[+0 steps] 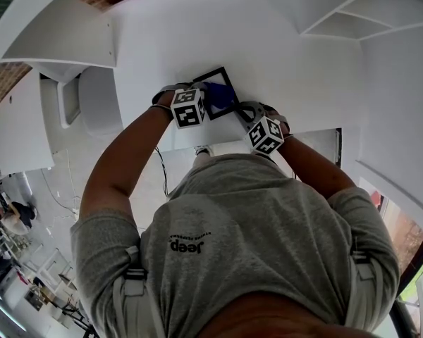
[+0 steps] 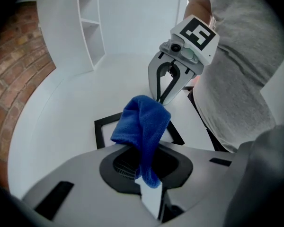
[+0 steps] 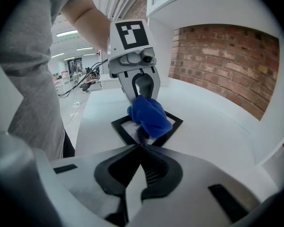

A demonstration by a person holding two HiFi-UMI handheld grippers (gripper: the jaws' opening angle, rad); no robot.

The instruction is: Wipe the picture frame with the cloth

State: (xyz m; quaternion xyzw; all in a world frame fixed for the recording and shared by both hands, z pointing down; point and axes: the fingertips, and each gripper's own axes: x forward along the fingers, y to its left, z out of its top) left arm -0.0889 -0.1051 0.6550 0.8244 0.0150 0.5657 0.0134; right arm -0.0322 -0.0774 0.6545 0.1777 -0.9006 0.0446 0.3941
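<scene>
Both arms reach toward 12 o'clock, the left tongs (image 2: 149, 188) clamped on the cloth (image 2: 142, 122), the right tongs (image 3: 139, 145) at their 4 o'clock, jaws pressed together.

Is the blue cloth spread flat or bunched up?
Bunched up: the cloth hangs as a crumpled lump from the shut left gripper, over the picture frame.

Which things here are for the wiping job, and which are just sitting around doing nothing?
For the job:
- blue cloth, pinched in the left claw
- black picture frame, flat on the white table, beneath the cloth
- right claw, shut, its tip at the frame's near corner

Just sitting around:
- white shelves
- brick wall
</scene>
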